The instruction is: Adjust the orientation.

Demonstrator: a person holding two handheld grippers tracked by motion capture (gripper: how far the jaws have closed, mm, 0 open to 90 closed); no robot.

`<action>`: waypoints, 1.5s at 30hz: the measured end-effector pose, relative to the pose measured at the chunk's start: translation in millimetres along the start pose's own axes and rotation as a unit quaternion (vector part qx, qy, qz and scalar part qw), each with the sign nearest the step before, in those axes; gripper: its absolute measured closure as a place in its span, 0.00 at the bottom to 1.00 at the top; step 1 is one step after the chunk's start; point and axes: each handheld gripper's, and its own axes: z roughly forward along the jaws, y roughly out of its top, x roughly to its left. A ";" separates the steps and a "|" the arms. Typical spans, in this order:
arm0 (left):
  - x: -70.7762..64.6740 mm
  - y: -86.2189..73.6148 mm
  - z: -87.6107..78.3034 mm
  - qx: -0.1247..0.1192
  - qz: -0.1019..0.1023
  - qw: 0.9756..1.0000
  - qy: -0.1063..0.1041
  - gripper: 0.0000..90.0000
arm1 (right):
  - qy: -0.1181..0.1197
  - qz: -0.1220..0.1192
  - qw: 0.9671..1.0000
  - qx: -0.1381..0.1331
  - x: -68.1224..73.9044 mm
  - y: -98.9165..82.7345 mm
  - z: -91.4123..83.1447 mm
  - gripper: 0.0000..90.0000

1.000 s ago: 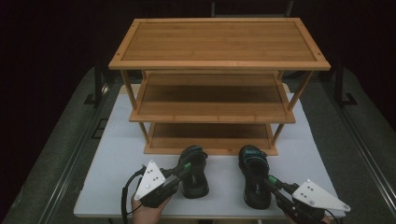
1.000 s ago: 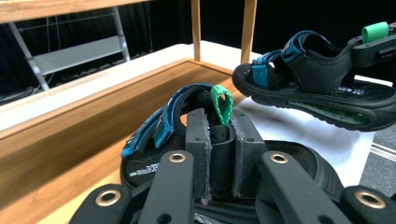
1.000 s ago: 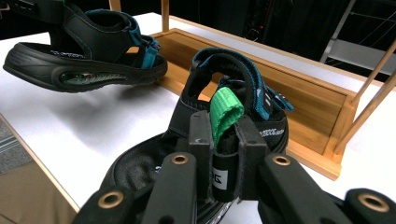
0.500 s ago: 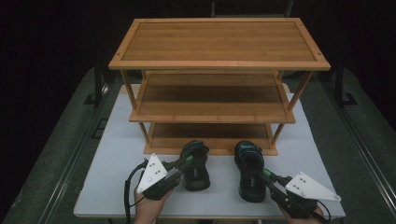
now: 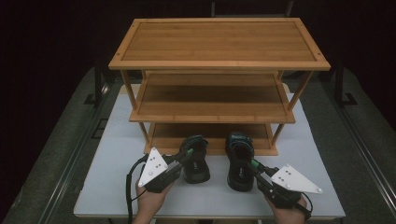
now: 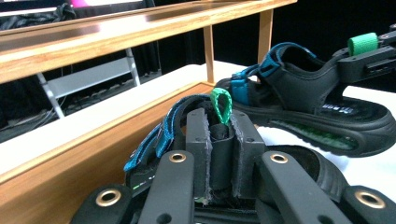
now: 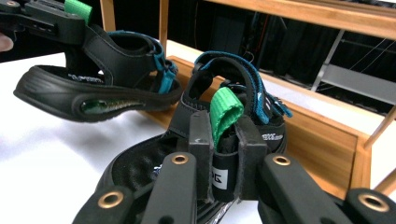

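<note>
Two black sandals with teal straps and green heel loops sit in front of a three-tier wooden rack [image 5: 219, 65], toes toward its bottom shelf [image 5: 163, 132]. My left gripper [image 5: 189, 153] is shut on the heel strap of the left sandal [image 5: 196, 161]. In the left gripper view the jaws [image 6: 219, 140] pinch that strap just below the green loop [image 6: 221, 103]. My right gripper [image 5: 254, 164] is shut on the heel strap of the right sandal [image 5: 239, 158]. The right gripper view shows its jaws [image 7: 223, 137] clamped around the strap and green loop [image 7: 224, 112].
The rack stands on a white table [image 5: 116, 186] whose front edge runs just under the person's hands. Its middle shelf [image 5: 212, 109] overhangs the bottom one. Dark floor and rails surround the table.
The right gripper has carried its sandal toward the rack and a little left. The left sandal has crept slightly nearer the bottom shelf. Both grips are unchanged.
</note>
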 end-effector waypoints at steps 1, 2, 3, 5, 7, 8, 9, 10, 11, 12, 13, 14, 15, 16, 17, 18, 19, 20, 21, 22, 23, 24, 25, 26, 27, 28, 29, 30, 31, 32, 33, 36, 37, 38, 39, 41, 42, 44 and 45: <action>0.8 0.2 1.2 0.000 0.000 1.000 -0.002 0.89 | 0.000 -0.002 1.000 -0.003 0.5 0.9 2.5 0.89; 1.0 0.2 2.6 0.000 0.002 1.000 -0.001 0.89 | 0.000 0.000 1.000 -0.003 1.4 1.8 4.7 0.89; 1.5 0.1 3.9 0.000 0.002 1.000 0.000 0.89 | -0.001 -0.002 1.000 -0.005 1.9 2.5 7.1 0.89; 2.4 -0.4 6.8 -0.002 0.000 1.000 -0.002 0.89 | -0.001 -0.003 1.000 -0.005 2.8 3.7 11.6 0.89; 3.2 -0.8 9.3 -0.004 0.001 1.000 -0.001 0.89 | -0.002 -0.005 1.000 -0.007 3.4 4.1 16.2 0.89; 3.6 -1.0 10.6 -0.005 0.001 1.000 -0.002 0.89 | -0.002 -0.003 1.000 -0.005 3.8 4.3 18.5 0.89; 4.0 -1.1 12.0 -0.007 0.003 1.000 -0.002 0.89 | -0.003 -0.004 1.000 -0.006 4.3 4.4 20.7 0.89; 4.2 -1.2 13.2 -0.006 0.004 1.000 -0.002 0.89 | -0.003 -0.005 1.000 -0.006 4.6 4.4 22.8 0.89; 4.6 -1.4 14.8 -0.006 0.005 1.000 -0.003 0.89 | -0.001 -0.006 1.000 -0.005 4.7 4.4 25.0 0.89; 5.4 -1.7 16.4 -0.006 0.006 1.000 -0.003 0.89 | -0.001 -0.006 1.000 -0.004 5.3 4.3 27.2 0.89; 6.0 -2.1 18.4 -0.006 0.008 1.000 -0.003 0.89 | -0.001 -0.008 1.000 -0.002 5.3 4.2 29.4 0.89; 6.9 -2.5 20.3 -0.005 0.009 1.000 -0.005 0.89 | 0.000 -0.006 1.000 0.000 5.5 4.2 31.9 0.89; 7.4 -3.0 22.4 -0.005 0.009 1.000 -0.005 0.89 | 0.001 -0.008 1.000 0.000 5.5 4.0 34.5 0.89; 8.1 -3.6 24.3 -0.003 0.010 1.000 -0.005 0.89 | 0.001 -0.011 1.000 0.002 5.6 3.7 37.1 0.89; 8.4 -4.5 26.4 -0.002 0.010 1.000 -0.007 0.89 | 0.003 -0.011 1.000 0.003 5.8 3.4 40.0 0.89; 8.3 -5.4 28.1 0.001 0.014 1.000 -0.007 0.89 | 0.003 -0.012 1.000 0.005 5.9 2.9 42.7 0.89; 7.8 -6.4 29.9 0.002 0.017 1.000 -0.007 0.89 | 0.002 -0.013 1.000 0.007 6.4 2.3 45.1 0.89; 7.3 -7.7 31.6 0.004 0.017 1.000 -0.008 0.89 | 0.002 -0.014 1.000 0.009 6.9 1.7 47.5 0.89; 7.0 -9.2 33.2 0.007 0.019 1.000 -0.008 0.89 | 0.003 -0.016 1.000 0.012 7.2 1.0 49.9 0.89; 6.9 -10.9 34.7 0.009 0.020 1.000 -0.010 0.89 | 0.002 -0.017 1.000 0.014 8.0 0.3 52.2 0.89; 6.5 -12.8 36.0 0.010 0.019 1.000 -0.010 0.89 | 0.003 -0.018 1.000 0.017 8.6 -0.4 54.5 0.89; 6.3 -14.5 37.2 0.011 0.019 1.000 -0.012 0.89 | 0.003 -0.018 1.000 0.019 9.1 -1.1 56.7 0.89; 6.7 -16.6 38.3 0.014 0.020 1.000 -0.014 0.89 | 0.003 -0.021 1.000 0.022 9.4 -1.9 58.7 0.89; 6.8 -17.9 39.0 0.014 0.021 1.000 -0.014 0.89 | 0.004 -0.023 0.999 0.025 9.6 -3.0 60.9 0.89; 7.3 -18.7 38.7 0.012 0.020 1.000 -0.017 0.89 | 0.004 -0.024 0.999 0.027 9.7 -3.7 62.1 0.89; 7.5 -18.8 38.4 0.013 0.022 1.000 -0.016 0.89 | 0.004 -0.025 0.999 0.029 9.7 -4.6 63.3 0.89; 8.0 -19.1 38.3 0.012 0.024 1.000 -0.017 0.89 | 0.004 -0.024 0.999 0.028 9.4 -5.2 64.2 0.89; 8.5 -19.5 38.2 0.012 0.024 0.999 -0.017 0.89 | 0.004 -0.022 0.999 0.028 9.0 -5.4 64.8 0.89; 9.0 -20.0 38.0 0.011 0.026 0.999 -0.017 0.89 | 0.003 -0.021 0.999 0.028 8.8 -5.5 65.4 0.89; 9.8 -20.4 37.8 0.011 0.027 0.999 -0.017 0.89 | 0.001 -0.022 0.999 0.029 8.9 -5.6 66.1 0.89; 10.6 -20.7 37.4 0.010 0.025 1.000 -0.016 0.89 | -0.001 -0.021 0.999 0.031 9.1 -5.7 67.1 0.89; 12.2 -22.5 35.8 0.012 0.029 0.999 -0.015 0.89 | -0.003 -0.020 0.999 0.036 9.3 -7.5 70.2 0.89; 12.7 -23.1 35.1 0.013 0.030 0.999 -0.013 0.89 | -0.003 -0.021 0.999 0.036 9.5 -7.9 70.8 0.89; 13.7 -23.7 34.6 0.013 0.030 0.999 -0.013 0.89 | -0.003 -0.019 0.999 0.036 9.6 -8.1 71.4 0.89; 14.5 -24.4 34.1 0.013 0.029 0.999 -0.013 0.89 | -0.003 -0.018 0.999 0.037 9.4 -8.5 72.1 0.89; 15.5 -26.1 33.1 0.013 0.030 0.999 -0.011 0.89 | -0.004 -0.015 0.999 0.038 9.5 -9.3 73.5 0.89; 15.9 -26.8 32.6 0.013 0.029 0.999 -0.012 0.89 | -0.006 -0.013 0.999 0.040 9.5 -9.9 74.2 0.89; 14.4 -27.9 31.5 0.016 0.035 0.999 -0.014 0.89 | -0.010 -0.012 0.999 0.043 9.8 -10.6 74.4 0.89; 13.6 -28.6 30.9 0.018 0.035 0.999 -0.012 0.89 | -0.015 -0.012 0.999 0.043 10.0 -10.9 73.8 0.89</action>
